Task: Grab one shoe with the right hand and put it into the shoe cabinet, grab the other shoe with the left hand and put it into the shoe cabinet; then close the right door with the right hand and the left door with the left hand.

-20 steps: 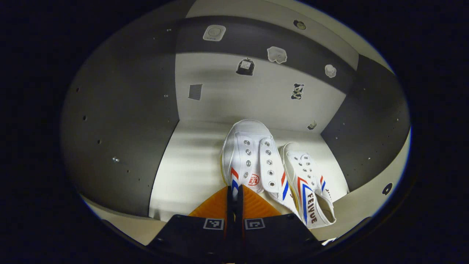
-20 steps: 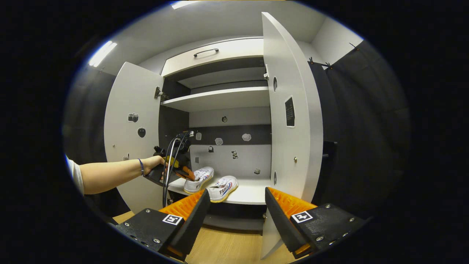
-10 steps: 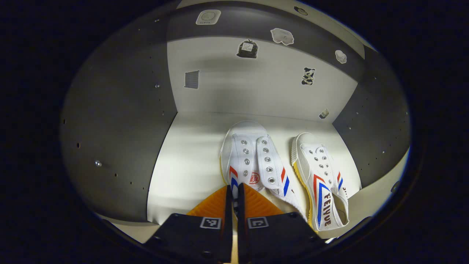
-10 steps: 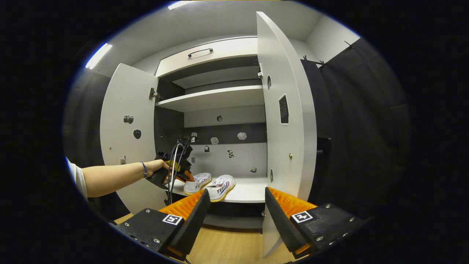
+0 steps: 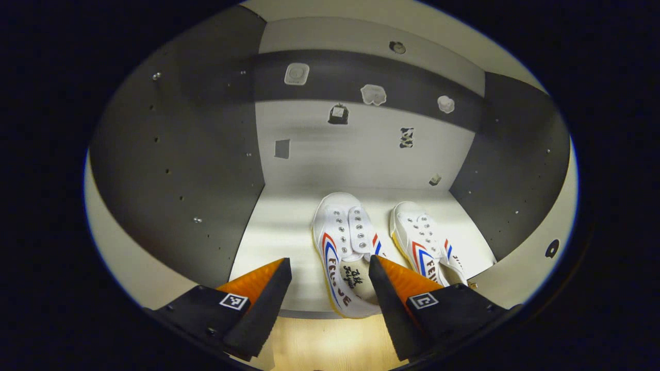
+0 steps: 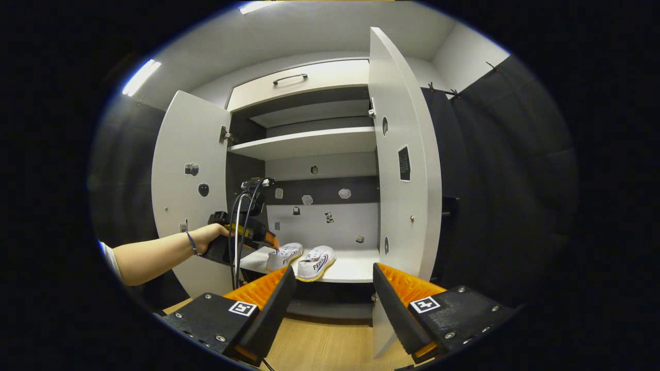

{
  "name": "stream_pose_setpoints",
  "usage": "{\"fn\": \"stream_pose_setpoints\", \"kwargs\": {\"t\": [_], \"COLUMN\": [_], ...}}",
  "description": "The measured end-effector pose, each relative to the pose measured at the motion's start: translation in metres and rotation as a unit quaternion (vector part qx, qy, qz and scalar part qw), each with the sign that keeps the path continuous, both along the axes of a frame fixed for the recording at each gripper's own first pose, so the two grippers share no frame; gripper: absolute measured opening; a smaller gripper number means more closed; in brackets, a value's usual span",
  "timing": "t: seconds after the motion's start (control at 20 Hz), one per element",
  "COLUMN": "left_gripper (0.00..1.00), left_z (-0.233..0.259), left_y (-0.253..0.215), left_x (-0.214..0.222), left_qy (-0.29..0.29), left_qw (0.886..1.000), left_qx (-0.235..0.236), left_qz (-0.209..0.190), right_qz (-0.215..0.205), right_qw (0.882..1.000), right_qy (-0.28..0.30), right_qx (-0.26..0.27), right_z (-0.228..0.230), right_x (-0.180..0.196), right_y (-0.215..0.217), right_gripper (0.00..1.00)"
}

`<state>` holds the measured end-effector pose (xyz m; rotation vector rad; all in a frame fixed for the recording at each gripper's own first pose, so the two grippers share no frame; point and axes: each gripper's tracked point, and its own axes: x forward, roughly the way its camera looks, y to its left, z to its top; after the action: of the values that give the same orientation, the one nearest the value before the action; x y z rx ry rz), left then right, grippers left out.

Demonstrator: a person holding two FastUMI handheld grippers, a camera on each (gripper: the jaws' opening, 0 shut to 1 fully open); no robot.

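Left gripper view has my left tool (image 5: 330, 278) with its fingers spread wide and nothing between them, drawn back to the front edge of the bottom shelf (image 5: 281, 232). Just beyond the fingertips lies the left shoe (image 5: 343, 247), toe toward the back wall, its heel at or just over the shelf lip. The right shoe (image 5: 424, 242) lies just beside it, parallel and seemingly not touching. Both shoes are therefore inside the shoe cabinet (image 6: 309, 149), so I judge the loading part finished and the door-closing part about to begin. Right gripper view shows my right tool (image 6: 330, 288) also open and empty, hanging in front of the cabinet, well apart from the shelf, with the right door (image 6: 405, 170) swung out just beyond its right finger. The left door (image 6: 188, 170) stands open too, behind the hand (image 6: 206, 237) that holds the left tool. My next move, I think, calls for bringing the right tool to the outer face of the right door and pushing it round. The left tool must come out of the opening first, or it will sit in the left door's swing. Half a second ago the left tool was clamped on the left shoe's tongue; now it has let go and backed away.
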<state>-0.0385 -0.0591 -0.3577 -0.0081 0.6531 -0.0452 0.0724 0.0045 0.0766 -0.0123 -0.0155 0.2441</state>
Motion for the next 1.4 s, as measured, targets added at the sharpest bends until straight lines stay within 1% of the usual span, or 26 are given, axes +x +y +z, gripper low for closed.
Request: {"fn": "stream_pose_setpoints", "kwargs": {"t": [0.05,0.15,0.2,0.25,0.3,0.4,0.45,0.5,0.65,0.75,0.8,0.85,1.0,1.1,1.2,1.25,1.3,1.4], "left_gripper": [0.99,0.98,0.98,0.99,0.97,0.97,0.95,0.97,0.97,0.97,0.95,0.97,0.97,0.97,0.97,0.97,0.97,0.97], "left_z": [0.013,0.043,0.059,0.074,0.084,0.105,0.116,0.125,0.148,0.164,0.171,0.178,0.193,0.196,0.202,0.205,0.208,0.209], "left_y": [-0.001,-0.004,-0.006,-0.009,-0.015,-0.018,-0.02,-0.02,-0.02,-0.013,-0.011,-0.009,-0.001,0.007,0.015,0.018,0.021,0.029], "left_x": [-0.01,-0.034,-0.048,-0.062,-0.078,-0.11,-0.124,-0.138,-0.176,-0.198,-0.21,-0.221,-0.257,-0.279,-0.3,-0.309,-0.317,-0.332], "left_qy": [-0.02,-0.062,-0.089,-0.115,-0.133,-0.165,-0.181,-0.196,-0.225,-0.248,-0.257,-0.265,-0.284,-0.293,-0.301,-0.305,-0.308,-0.31], "left_qw": [1.0,0.998,0.996,0.993,0.99,0.985,0.982,0.979,0.973,0.968,0.966,0.964,0.958,0.955,0.952,0.951,0.95,0.948], "left_qx": [0.004,0.018,0.029,0.031,0.032,0.041,0.044,0.044,0.029,0.032,0.033,0.032,0.036,0.04,0.043,0.042,0.041,0.042], "left_qz": [-0.001,-0.007,-0.012,-0.018,-0.024,-0.032,-0.033,-0.033,-0.028,-0.019,-0.016,-0.012,-0.001,0.009,0.021,0.028,0.036,0.052], "right_qz": [0.0,-0.003,-0.005,-0.008,-0.013,-0.026,-0.034,-0.041,-0.061,-0.079,-0.089,-0.097,-0.122,-0.13,-0.132,-0.131,-0.128,-0.123], "right_qw": [1.0,1.0,1.0,1.0,1.0,1.0,0.999,0.999,0.998,0.997,0.996,0.995,0.992,0.991,0.99,0.991,0.991,0.991], "right_qy": [-0.001,-0.006,-0.007,-0.007,-0.008,-0.01,-0.008,-0.005,0.001,0.004,0.008,0.013,0.026,0.03,0.038,0.04,0.042,0.05], "right_qx": [-0.003,-0.007,-0.009,-0.011,-0.011,-0.013,-0.014,-0.015,-0.019,-0.023,-0.022,-0.02,-0.017,-0.016,-0.013,-0.01,-0.008,-0.004], "right_z": [0.001,0.005,0.006,0.007,0.008,0.009,0.007,0.006,0.001,-0.006,-0.01,-0.015,-0.029,-0.038,-0.051,-0.057,-0.063,-0.075], "right_x": [-0.006,-0.017,-0.022,-0.027,-0.031,-0.036,-0.037,-0.038,-0.04,-0.039,-0.038,-0.036,-0.026,-0.012,0.003,0.012,0.022,0.041], "right_y": [-0.002,-0.008,-0.014,-0.02,-0.028,-0.046,-0.055,-0.065,-0.09,-0.11,-0.122,-0.134,-0.165,-0.179,-0.187,-0.19,-0.191,-0.194], "right_gripper": [0.92,0.92,0.92,0.92,0.92,0.92,0.92,0.92,0.92,0.92,0.93,0.93,0.92,0.92,0.92,0.87,0.92,0.92]}}
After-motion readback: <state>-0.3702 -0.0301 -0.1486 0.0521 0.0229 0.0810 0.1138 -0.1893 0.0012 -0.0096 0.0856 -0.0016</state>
